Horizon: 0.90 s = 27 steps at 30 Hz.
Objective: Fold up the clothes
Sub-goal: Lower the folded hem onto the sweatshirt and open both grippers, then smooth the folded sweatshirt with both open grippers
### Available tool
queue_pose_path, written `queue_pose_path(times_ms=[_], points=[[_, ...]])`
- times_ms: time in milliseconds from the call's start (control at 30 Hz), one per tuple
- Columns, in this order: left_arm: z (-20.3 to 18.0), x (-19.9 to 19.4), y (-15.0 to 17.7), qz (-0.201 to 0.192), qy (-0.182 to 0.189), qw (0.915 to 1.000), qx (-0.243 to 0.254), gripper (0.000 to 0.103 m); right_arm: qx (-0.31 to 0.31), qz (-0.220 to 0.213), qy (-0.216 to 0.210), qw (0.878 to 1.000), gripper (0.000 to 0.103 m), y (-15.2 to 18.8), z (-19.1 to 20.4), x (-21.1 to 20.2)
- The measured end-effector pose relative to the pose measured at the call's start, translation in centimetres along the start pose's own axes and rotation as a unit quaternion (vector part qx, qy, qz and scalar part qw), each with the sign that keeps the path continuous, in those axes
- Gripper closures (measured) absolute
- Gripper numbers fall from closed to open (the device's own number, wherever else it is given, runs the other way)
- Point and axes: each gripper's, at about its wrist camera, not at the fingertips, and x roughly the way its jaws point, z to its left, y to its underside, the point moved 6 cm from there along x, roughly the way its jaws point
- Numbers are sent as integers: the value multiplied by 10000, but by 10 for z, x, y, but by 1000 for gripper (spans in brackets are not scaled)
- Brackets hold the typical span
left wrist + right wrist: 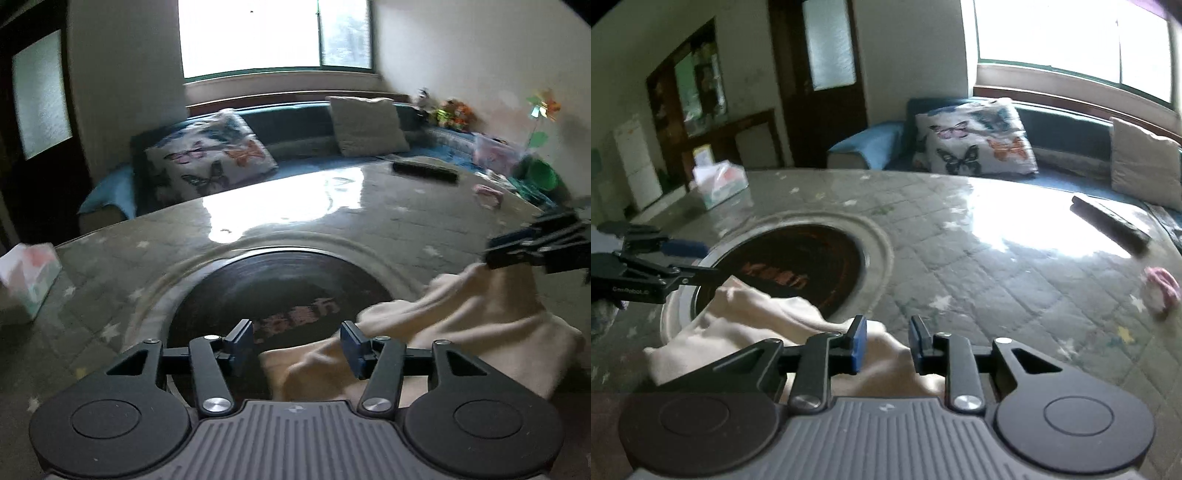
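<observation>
The left gripper [297,341] is seen with its jaws apart, nothing clamped; a fold of the cream garment [461,325] lies below them. The right gripper [888,343] is likewise held with jaws parted above the cloth, which is not pinched. The garment is bunched on the glass-covered surface [960,258], partly over the dark round inset [280,288]. Farther off, a tissue box [718,181], a dark remote [1108,225] and a butterfly cushion [210,155] on the sofa are seen.
</observation>
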Motion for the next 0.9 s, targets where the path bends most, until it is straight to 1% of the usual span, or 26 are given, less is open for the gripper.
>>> queue_pose_path(times_ms=[33, 100, 167, 267, 333, 367, 400, 433, 467, 533, 633, 667, 700, 767, 800, 833, 867, 900], points=[[-6, 3, -1, 42, 57, 10000, 64, 47, -52, 67, -25, 10000, 76, -2, 3, 5], [-15, 12, -1, 131, 161, 9996, 173, 47, -136, 341, -159, 9992, 74, -3, 7, 19], [-22, 23, -2, 237, 218, 9992, 252, 47, -178, 483, -96, 9986, 70, -3, 9, 31], [-27, 39, -2, 409, 326, 9980, 368, 49, -149, 620, -103, 9979, 70, -4, 9, 42], [-30, 47, -1, 462, 395, 9970, 483, 58, -228, 701, -81, 9972, 70, -3, 9, 46], [-31, 50, 0, 479, 431, 9964, 542, 65, -267, 739, -67, 9969, 70, -2, 9, 48], [-33, 52, 1, 473, 432, 9963, 576, 70, -296, 715, -2, 9970, 70, -3, 8, 49], [-34, 54, 2, 433, 395, 9964, 617, 71, -323, 690, 62, 9971, 70, -3, 7, 50], [-35, 55, 2, 393, 352, 9965, 656, 71, -309, 662, 108, 9973, 70, -4, 6, 51], [-35, 56, 4, 334, 186, 9971, 654, 68, -282, 627, 190, 9975, 69, -4, 4, 55], [-32, 49, 2, 237, 40, 9985, 484, 64, -221, 522, 310, 9979, 69, -5, 3, 56], [-31, 45, 1, 180, -26, 9988, 450, 60, -219, 444, 316, 9983, 69, -6, 4, 52], [-30, 41, 0, 122, -92, 9990, 415, 55, -258, 346, 216, 9988, 69, -8, 9, 47], [-30, 31, -2, 7, -161, 9992, 376, 51, -345, 237, 3, 9991, 70, -11, 19, 39], [-31, 26, -2, -50, -171, 9992, 366, 51, -393, 222, -108, 9989, 72, -12, 24, 36], [-33, 21, -2, -100, -179, 9992, 351, 51, -440, 211, -219, 9986, 75, -12, 30, 33], [-35, 16, -1, -146, -145, 9992, 338, 51, -451, 258, -310, 9982, 88, -11, 34, 36], [-38, 11, 1, -168, -79, 9993, 338, 51, -463, 305, -401, 9977, 93, -10, 39, 38]])
